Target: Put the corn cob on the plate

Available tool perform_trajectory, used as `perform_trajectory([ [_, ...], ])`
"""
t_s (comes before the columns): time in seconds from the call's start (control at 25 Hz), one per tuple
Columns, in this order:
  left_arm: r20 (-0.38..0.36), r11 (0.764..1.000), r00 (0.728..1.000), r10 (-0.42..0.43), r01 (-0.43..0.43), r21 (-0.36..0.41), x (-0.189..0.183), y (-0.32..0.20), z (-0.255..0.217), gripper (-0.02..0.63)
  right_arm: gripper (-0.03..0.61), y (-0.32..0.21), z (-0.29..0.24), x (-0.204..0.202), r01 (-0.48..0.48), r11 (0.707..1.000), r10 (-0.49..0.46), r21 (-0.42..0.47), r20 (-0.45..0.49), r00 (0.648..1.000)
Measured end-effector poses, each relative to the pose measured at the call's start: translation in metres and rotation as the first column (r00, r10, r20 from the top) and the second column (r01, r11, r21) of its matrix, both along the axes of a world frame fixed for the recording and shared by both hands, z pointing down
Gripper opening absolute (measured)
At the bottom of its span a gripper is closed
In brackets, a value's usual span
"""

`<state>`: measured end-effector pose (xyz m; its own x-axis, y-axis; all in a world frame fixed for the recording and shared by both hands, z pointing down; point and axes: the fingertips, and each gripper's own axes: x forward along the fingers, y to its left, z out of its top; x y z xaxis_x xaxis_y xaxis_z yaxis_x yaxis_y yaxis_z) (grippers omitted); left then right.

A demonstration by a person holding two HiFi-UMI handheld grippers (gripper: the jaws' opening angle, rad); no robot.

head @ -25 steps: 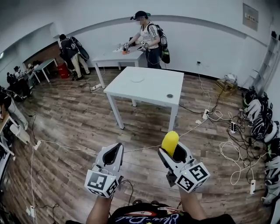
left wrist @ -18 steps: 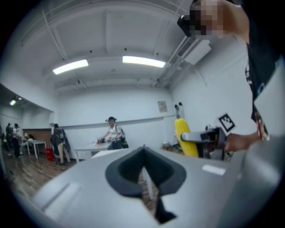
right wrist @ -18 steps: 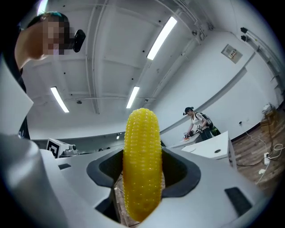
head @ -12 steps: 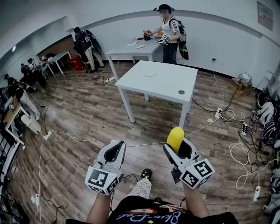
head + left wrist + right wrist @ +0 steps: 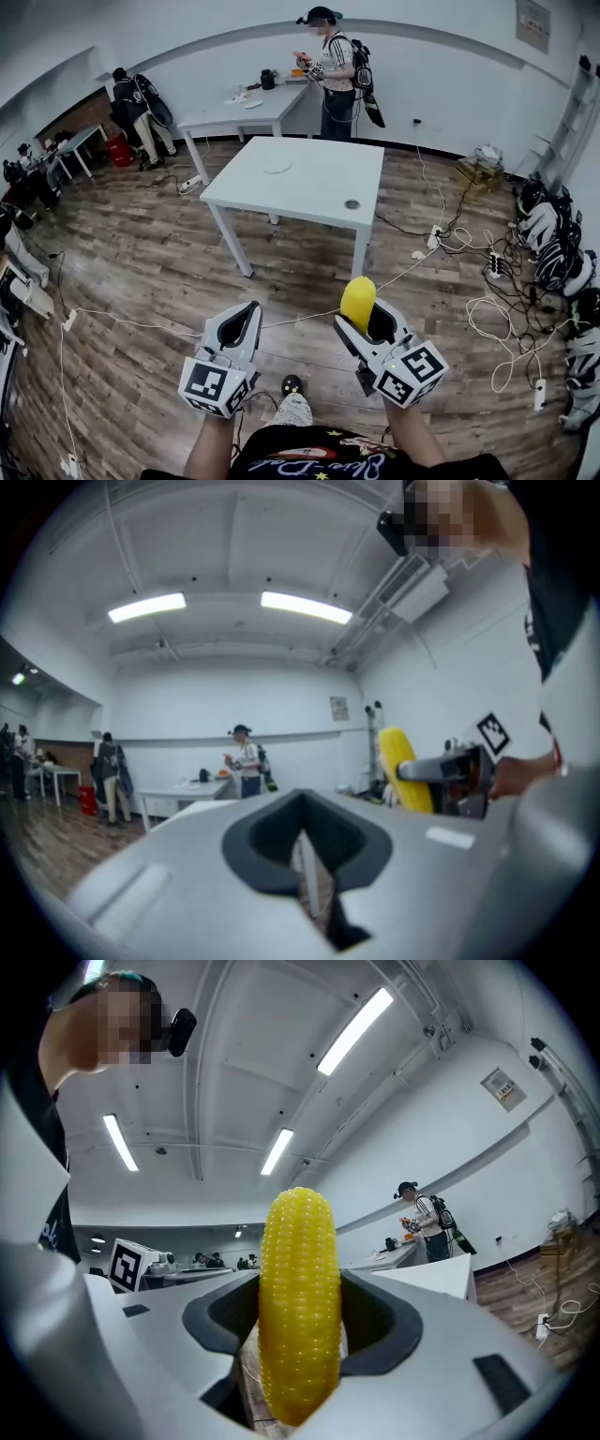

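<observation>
I grip the corn cob (image 5: 298,1279) upright near its lower middle in my right gripper (image 5: 364,323), judging it light, stiff and ribbed; my left gripper (image 5: 242,328) is closed on nothing, and the plate (image 5: 277,168) lies well ahead on the white table (image 5: 319,192).

White tables (image 5: 319,187) stand on a wooden plank floor (image 5: 141,267), white walls (image 5: 450,94) behind.

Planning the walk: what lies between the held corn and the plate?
Head view: from the corn, wooden floor with a white cable, then bare table up to the plate.
</observation>
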<state>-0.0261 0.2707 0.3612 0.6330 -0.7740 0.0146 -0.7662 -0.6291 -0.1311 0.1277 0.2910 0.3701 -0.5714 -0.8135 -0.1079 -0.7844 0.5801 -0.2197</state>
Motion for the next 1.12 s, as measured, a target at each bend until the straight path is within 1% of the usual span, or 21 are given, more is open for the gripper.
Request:
perform_trajectory([
  [0.16,-0.025,0.999,0.999,0.042,-0.042,-0.001,0.007,-0.044,0.001,-0.002,0.259,-0.039,0.002,0.001,-0.023,1.0,0.023,-0.018,-0.007,1.0],
  [0.24,-0.033,0.998,0.998,0.059,-0.059,0.0,0.007,-0.071,-0.001,-0.002,0.258,-0.063,-0.002,-0.002,-0.033,0.999,0.032,-0.012,-0.025,0.999],
  [0.44,-0.05,0.996,0.995,0.091,-0.091,-0.012,0.001,-0.142,-0.003,-0.002,0.259,-0.132,-0.011,-0.017,-0.04,0.999,0.039,-0.011,-0.044,0.998],
  [0.64,-0.047,0.994,0.993,0.106,-0.106,-0.009,-0.007,-0.215,0.001,-0.002,0.258,-0.203,-0.009,-0.029,-0.056,0.998,0.055,-0.018,-0.046,0.997],
  [0.76,-0.073,0.989,0.987,0.142,-0.144,-0.02,-0.007,-0.249,0.006,-0.002,0.259,-0.239,-0.002,-0.03,-0.07,0.997,0.068,-0.025,-0.061,0.996],
  [0.92,-0.075,0.988,0.987,0.144,-0.147,-0.039,0.001,-0.297,0.014,-0.002,0.258,-0.283,0.012,-0.02,-0.083,0.994,0.079,-0.071,-0.054,0.995],
  [1.04,-0.076,0.989,0.988,0.134,-0.139,-0.059,0.018,-0.322,0.021,-0.002,0.258,-0.31,0.02,0.0,-0.076,0.993,0.072,-0.093,-0.041,0.997],
  [1.12,-0.07,0.991,0.991,0.117,-0.121,-0.061,0.034,-0.34,0.023,-0.002,0.258,-0.331,0.018,0.014,-0.062,0.994,0.06,-0.086,-0.03,0.998],
])
